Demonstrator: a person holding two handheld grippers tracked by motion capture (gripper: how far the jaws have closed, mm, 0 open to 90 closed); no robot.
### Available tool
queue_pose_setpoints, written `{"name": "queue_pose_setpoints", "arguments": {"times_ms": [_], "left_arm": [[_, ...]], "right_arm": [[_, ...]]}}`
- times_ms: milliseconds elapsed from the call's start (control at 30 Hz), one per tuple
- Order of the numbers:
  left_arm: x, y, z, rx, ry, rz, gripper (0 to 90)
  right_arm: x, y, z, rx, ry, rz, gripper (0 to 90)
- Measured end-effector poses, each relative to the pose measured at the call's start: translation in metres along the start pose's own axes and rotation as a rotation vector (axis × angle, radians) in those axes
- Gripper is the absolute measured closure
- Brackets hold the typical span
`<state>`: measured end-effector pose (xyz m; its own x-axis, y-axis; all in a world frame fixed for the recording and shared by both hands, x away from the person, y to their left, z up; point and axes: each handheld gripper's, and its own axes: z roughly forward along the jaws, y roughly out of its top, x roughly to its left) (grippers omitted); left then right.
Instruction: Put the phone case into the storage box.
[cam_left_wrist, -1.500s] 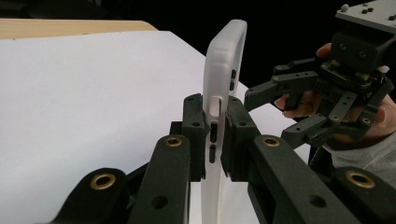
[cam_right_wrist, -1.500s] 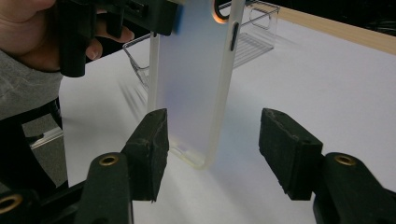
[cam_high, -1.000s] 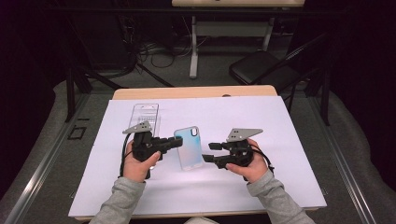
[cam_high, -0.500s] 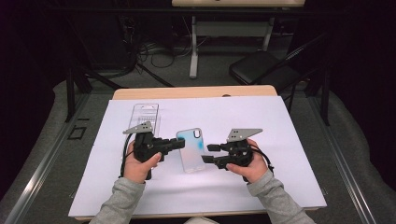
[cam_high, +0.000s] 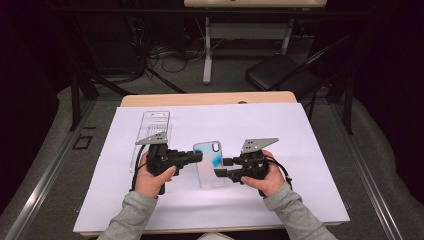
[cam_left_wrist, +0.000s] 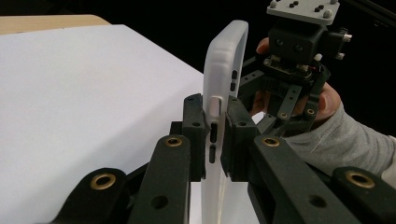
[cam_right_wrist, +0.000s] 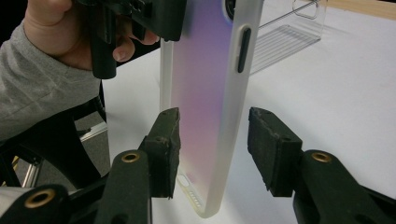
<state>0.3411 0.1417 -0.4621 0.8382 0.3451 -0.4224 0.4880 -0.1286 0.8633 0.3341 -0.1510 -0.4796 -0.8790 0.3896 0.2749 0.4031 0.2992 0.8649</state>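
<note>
White sheet (cam_high: 320, 165) covers most of the wooden table (cam_high: 210, 98); both hands work over its near middle.

Clear plastic package (cam_high: 152, 131) lies flat on the sheet, far-left of the hands, apart from them.

Phone case (cam_high: 208, 162), frosted with a blue-pink tint, is held up between the two grippers, clear of the sheet, camera cutout at its far end.

Left gripper (cam_left_wrist: 216, 135): pads pressed on the case's edge from both faces, a firm pinch at the side buttons. In the high view it comes in from the left, touching the case's left edge.

Right gripper (cam_right_wrist: 214, 149): jaws spread, straddling the case's lower end. They have just been closing in on it. The left pad sits just beside one face; the right pad stands off with a visible gap. No grip yet.

Person's grey sleeves enter from the near edge.
</note>
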Motion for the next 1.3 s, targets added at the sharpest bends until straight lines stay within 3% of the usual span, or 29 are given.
{"name": "queue_pose_setpoints", "arguments": {"times_ms": [1300], "left_arm": [[-0.0074,0.0,0.006,0.021,-0.029,0.014,81.8]], "right_arm": [[-0.0013,-0.0015,-0.0004,0.025,0.063,0.039,76.5]]}}
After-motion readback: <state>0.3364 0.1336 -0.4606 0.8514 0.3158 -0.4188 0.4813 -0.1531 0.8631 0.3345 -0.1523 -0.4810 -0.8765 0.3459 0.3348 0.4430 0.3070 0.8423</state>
